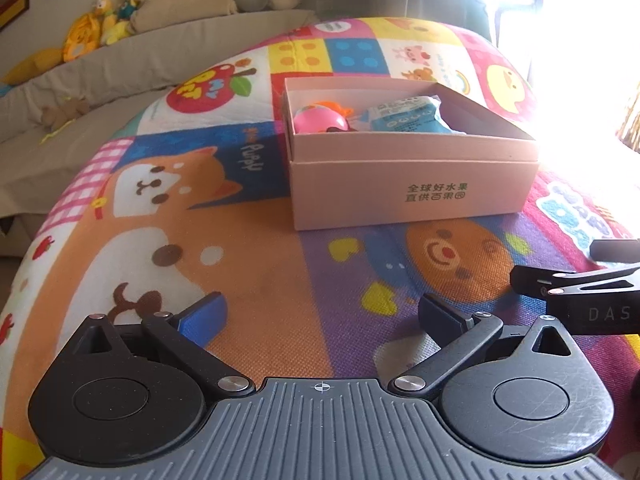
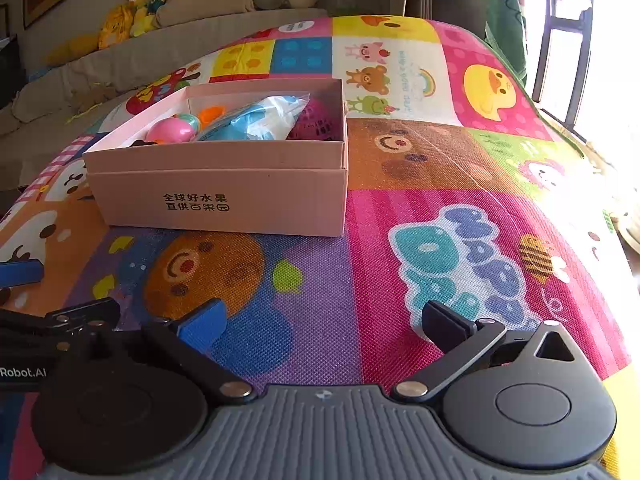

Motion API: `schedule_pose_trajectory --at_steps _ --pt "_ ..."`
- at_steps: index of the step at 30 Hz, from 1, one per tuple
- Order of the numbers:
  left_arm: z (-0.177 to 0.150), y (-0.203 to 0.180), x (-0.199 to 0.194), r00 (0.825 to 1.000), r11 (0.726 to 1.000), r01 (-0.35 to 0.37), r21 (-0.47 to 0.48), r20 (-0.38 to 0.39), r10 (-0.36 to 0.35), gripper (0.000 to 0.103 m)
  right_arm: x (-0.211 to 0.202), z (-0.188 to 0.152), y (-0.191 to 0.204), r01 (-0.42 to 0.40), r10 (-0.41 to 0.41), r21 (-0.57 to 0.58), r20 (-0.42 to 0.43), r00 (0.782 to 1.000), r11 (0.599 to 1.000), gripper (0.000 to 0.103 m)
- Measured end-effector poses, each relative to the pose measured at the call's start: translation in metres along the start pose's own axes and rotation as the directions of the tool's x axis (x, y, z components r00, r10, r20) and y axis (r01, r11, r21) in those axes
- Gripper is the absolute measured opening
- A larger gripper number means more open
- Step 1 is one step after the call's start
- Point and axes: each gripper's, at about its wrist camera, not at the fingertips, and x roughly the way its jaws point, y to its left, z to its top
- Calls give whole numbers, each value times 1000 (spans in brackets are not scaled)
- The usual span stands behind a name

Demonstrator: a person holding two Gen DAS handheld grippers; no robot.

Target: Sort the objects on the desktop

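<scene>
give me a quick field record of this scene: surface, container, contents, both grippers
surface: colourful cartoon-print play mat
container: open pink cardboard box, printed characters on front
contents: pink plastic ball, blue-and-white plastic packet, orange plastic piece, magenta textured ball
left gripper: open, empty, above the mat
right gripper: open, empty, above the mat

Magenta ball (image 2: 316,122) half behind blue packet (image 2: 256,118); dark item (image 1: 340,129) below box (image 1: 412,196) rim, unidentifiable.
</scene>
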Motion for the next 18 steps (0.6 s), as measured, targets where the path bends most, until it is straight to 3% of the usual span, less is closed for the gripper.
schedule_pose_trajectory --at_steps 18 --pt "-1 0 0 1000 1000 1 2 1 -1 103 -1 -2 0 1 -1 4 13 1000 1000 103"
